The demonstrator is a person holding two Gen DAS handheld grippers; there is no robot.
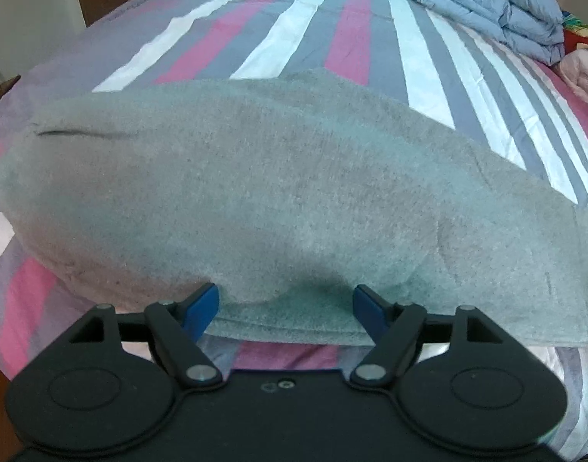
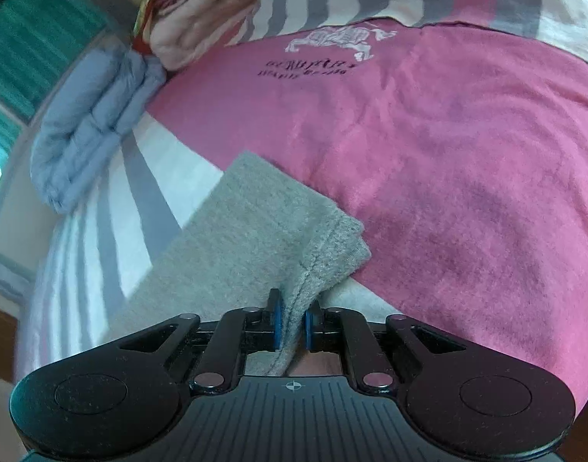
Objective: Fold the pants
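The soft grey fleece pants [image 1: 286, 192] lie lengthwise across the striped bed [image 1: 332, 38], their near edge between the spread fingers of the left hand-held gripper [image 1: 286, 308], while the right hand-held gripper [image 2: 292, 327] is clamped on the hem end.

My bed [image 1: 332, 19] wears a sheet striped grey, white and pink. A folded pale blue quilt [image 1: 486, 4] sits far right on it, a pink printed blanket [image 2: 448, 154] spread nearby.
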